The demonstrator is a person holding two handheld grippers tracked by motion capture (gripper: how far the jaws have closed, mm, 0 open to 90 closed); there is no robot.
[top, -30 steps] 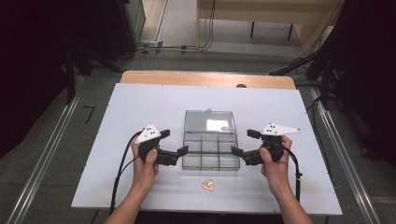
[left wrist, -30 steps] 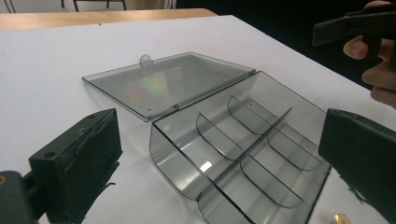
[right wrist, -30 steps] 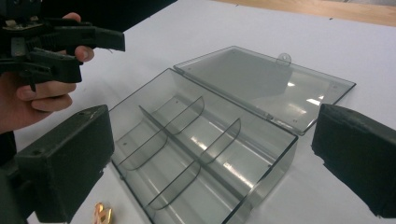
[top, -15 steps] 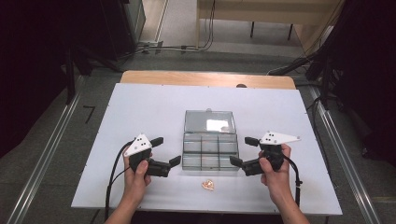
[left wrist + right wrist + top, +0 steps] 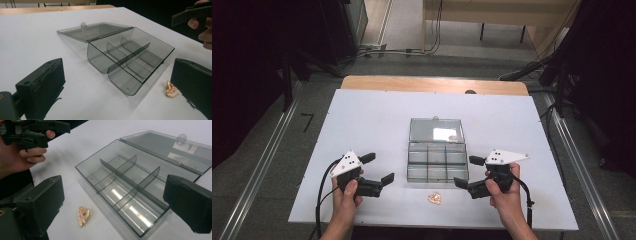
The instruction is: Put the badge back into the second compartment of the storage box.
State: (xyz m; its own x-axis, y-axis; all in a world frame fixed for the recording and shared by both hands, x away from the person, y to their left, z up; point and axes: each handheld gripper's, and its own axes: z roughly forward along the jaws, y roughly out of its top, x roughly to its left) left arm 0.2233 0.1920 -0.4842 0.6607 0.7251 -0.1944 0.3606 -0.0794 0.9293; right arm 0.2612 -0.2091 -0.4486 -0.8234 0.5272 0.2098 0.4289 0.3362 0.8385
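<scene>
While both tools are hanging spread and empty over the table (image 5: 362,115), the gold trinket (image 5: 435,198) is lying just in front of the open box (image 5: 437,165), at ten o'clock from the nearer right tool (image 5: 464,172), the left tool (image 5: 378,168) sitting farther off.

table (image 5: 362,125): white top, wooden strip along the far edge
box (image 5: 437,159): clear grey, lid open flat, six compartments, mid-table
gold trinket (image 5: 435,198): on the table, just beside the box's near wall
</scene>
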